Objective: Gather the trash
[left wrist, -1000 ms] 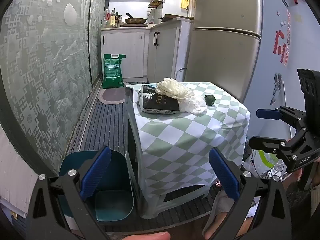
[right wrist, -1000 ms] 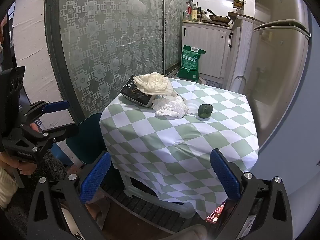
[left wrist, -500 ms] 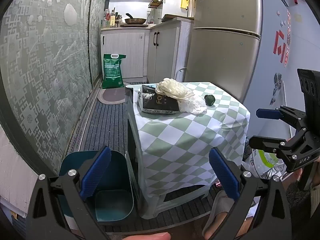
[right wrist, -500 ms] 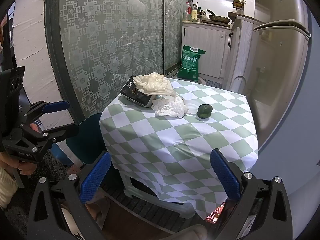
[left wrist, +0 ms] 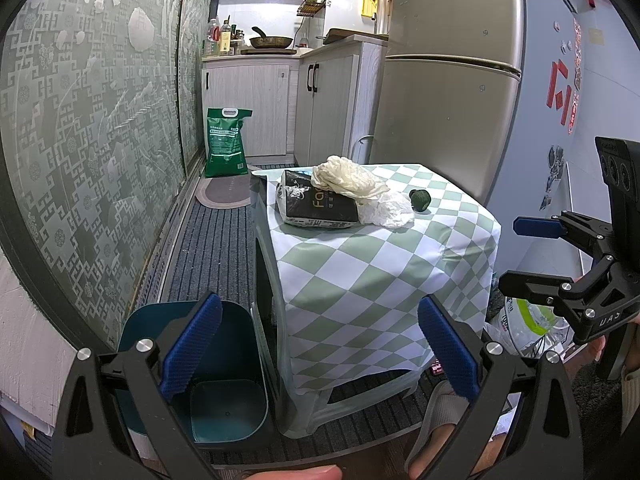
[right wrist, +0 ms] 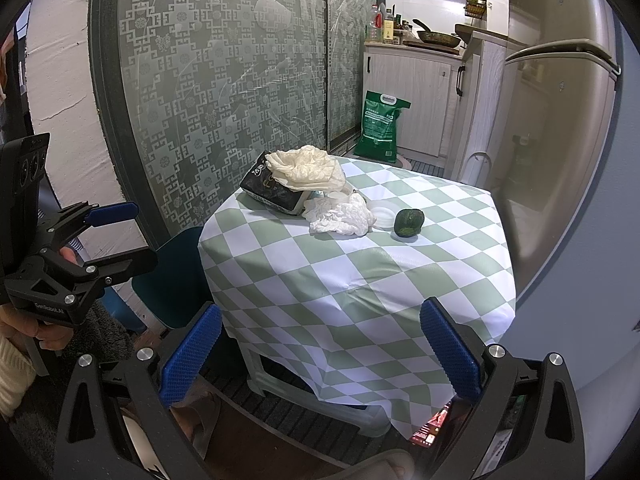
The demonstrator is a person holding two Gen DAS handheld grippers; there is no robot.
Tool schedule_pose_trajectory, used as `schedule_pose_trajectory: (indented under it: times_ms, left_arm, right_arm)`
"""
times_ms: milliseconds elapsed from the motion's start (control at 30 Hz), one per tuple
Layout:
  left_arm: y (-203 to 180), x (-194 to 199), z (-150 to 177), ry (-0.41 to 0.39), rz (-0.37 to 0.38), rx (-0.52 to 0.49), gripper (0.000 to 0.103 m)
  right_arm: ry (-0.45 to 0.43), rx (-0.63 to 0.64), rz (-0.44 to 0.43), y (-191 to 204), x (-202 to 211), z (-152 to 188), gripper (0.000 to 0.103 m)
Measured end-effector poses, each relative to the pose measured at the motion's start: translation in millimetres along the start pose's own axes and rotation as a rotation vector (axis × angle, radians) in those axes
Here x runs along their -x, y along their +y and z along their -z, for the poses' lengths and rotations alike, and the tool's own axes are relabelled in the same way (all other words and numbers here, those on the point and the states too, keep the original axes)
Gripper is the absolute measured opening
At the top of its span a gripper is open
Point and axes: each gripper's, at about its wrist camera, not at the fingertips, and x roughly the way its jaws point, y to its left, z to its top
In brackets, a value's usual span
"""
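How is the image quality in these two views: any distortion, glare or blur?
Left wrist view: strong fisheye bending, dark vignette corners, bright kitchen at back, fridge sharp. Right wrist view: same bending, fridge door carries soft reflections, checked tablecloth crisp; no motion blur.

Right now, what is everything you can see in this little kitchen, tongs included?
Table: one, green-and-white checked cloth, centre.
Dark packet: one, black-and-white, far left of the tabletop.
Cream wrapper: one, crumpled, on top of the packet.
White tissue: one, crumpled, beside the packet.
White lid: one, flat on the cloth, between tissue and green lump.
Green lump: one, dark green, right of the tissue.
Bin: one, teal, on the floor left of the table.
Green sack: one, by the cabinets.
Fridge: one, silver, behind the table.
Pan: one, on the counter.
Left tongs: blue pads, open.
Right tongs: blue pads, open.
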Motion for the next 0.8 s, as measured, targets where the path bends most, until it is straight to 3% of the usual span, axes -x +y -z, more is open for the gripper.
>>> schedule_pose_trajectory:
  times_ms: [800]
  left_arm:
    - [0.8, -2.9, 0.3, 0.0, -0.002, -0.003, 0.1]
  right_arm:
    - [-0.002, -0.001, 0.0, -0.5, 0.5, -0.1, 0.1]
